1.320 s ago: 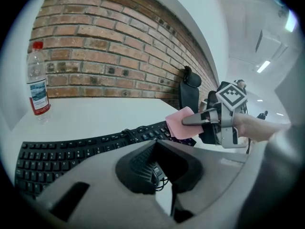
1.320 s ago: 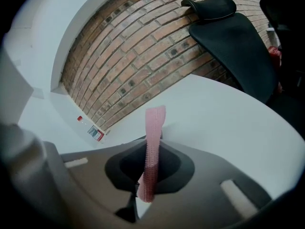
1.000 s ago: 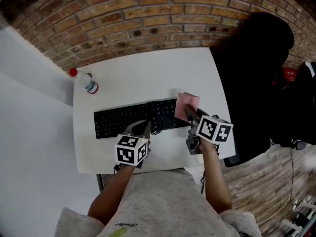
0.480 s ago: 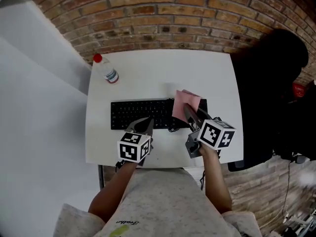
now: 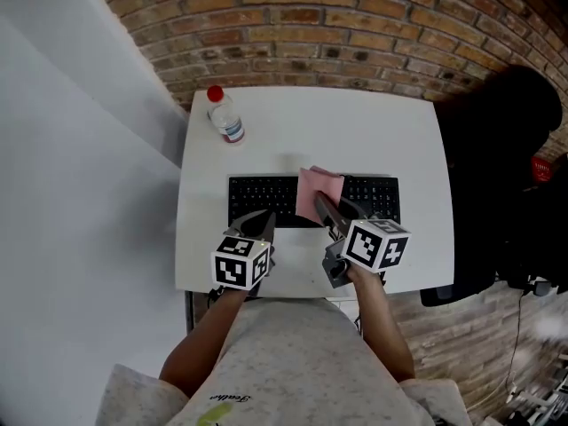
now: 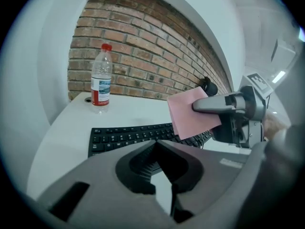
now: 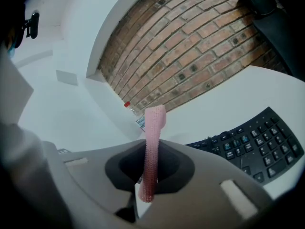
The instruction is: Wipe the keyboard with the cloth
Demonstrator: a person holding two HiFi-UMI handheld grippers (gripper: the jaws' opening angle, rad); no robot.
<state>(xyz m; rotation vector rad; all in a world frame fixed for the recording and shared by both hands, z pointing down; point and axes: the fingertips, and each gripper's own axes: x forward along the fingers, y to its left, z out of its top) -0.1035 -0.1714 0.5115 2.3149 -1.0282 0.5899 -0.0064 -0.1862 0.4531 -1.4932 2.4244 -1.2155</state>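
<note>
**Wiping pass under way: cloth carried leftward along the keyboard**

Over the last second the pink cloth (image 5: 319,192) moved from the right end of the black keyboard (image 5: 262,201) to about its middle, so the sweep appeared to be progressing toward the left-hand keys, which still awaited coverage. The right gripper (image 5: 319,201) had its jaws clenched on the cloth, which stood edge-on between them in the right gripper view. From the left gripper view the cloth's lower edge possibly brushed the keys, though contact could not be confirmed. The left gripper (image 5: 264,216) sat at the keyboard's near edge, jaws closed together with nothing between them.

Writing: the clear bottle (image 5: 225,118) with the red cap, standing at the far left corner of the white desk (image 5: 355,131), carried a red, white and blue label, but its print was too small to read. Key legends were likewise illegible.
</note>
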